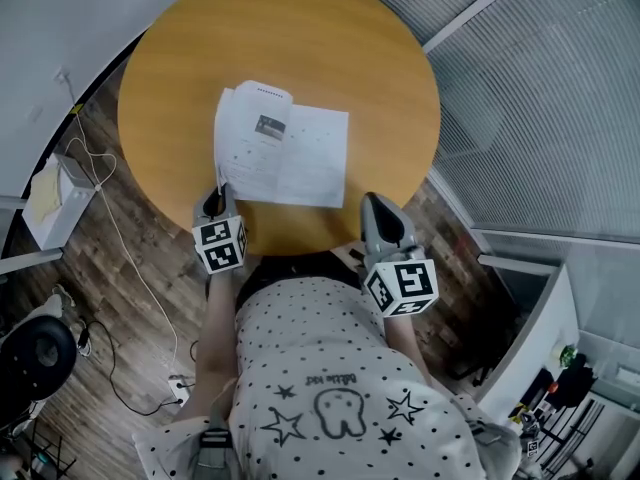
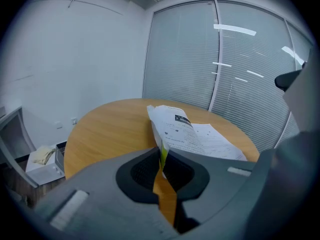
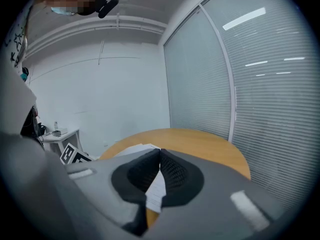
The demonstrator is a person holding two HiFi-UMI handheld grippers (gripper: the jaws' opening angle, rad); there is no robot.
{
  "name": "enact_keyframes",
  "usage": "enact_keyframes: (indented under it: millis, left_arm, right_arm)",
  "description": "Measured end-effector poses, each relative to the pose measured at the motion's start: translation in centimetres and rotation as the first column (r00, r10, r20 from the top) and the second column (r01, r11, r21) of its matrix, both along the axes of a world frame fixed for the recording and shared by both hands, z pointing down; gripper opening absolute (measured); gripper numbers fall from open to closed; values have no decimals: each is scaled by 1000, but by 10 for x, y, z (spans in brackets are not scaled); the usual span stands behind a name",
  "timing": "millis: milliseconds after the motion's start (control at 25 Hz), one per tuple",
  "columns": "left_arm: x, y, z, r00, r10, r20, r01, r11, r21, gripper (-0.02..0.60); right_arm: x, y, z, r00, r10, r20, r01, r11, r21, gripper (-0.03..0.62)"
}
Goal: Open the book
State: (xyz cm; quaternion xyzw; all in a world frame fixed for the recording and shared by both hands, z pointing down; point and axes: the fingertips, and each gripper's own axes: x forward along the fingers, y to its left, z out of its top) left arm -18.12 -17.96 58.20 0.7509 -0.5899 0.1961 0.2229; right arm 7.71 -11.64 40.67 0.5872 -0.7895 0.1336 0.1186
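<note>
Page turn is looking nearly done: booklet [image 1: 300,158] is lying spread on the round wooden table [image 1: 330,38], toward the person's side. Left gripper [image 1: 218,201] is clamping a raised leaf [image 1: 245,118] at its near left corner, pads pressing its yellow-green edge. Right gripper [image 1: 373,204] is hovering by the near rim, jaws together on nothing. Next move is probably calling for laying that leaf flat leftward, then letting go without dragging the booklet. Cover or inner pages being pinched: cannot tell. Print is too small to read.
</note>
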Motion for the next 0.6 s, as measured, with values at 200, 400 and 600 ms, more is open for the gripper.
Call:
enact_keyframes:
  millis: [200,400,600]
  left_arm:
    - [-3,-2,18,1000,-3,30,4,999,-36,21]
    - [-7,-1,39,997,9,77,-3,997,-77,23]
    - [-7,-4,50,994,12,113,0,994,-108,26]
  right_arm:
    - [4,0,1,1000,7,-5,-7,1000,-2,3]
    - [6,2,0,1000,14,-3,-14,1000,2,4]
    - [12,1,1,1000,26,0,-26,1000,-3,3]
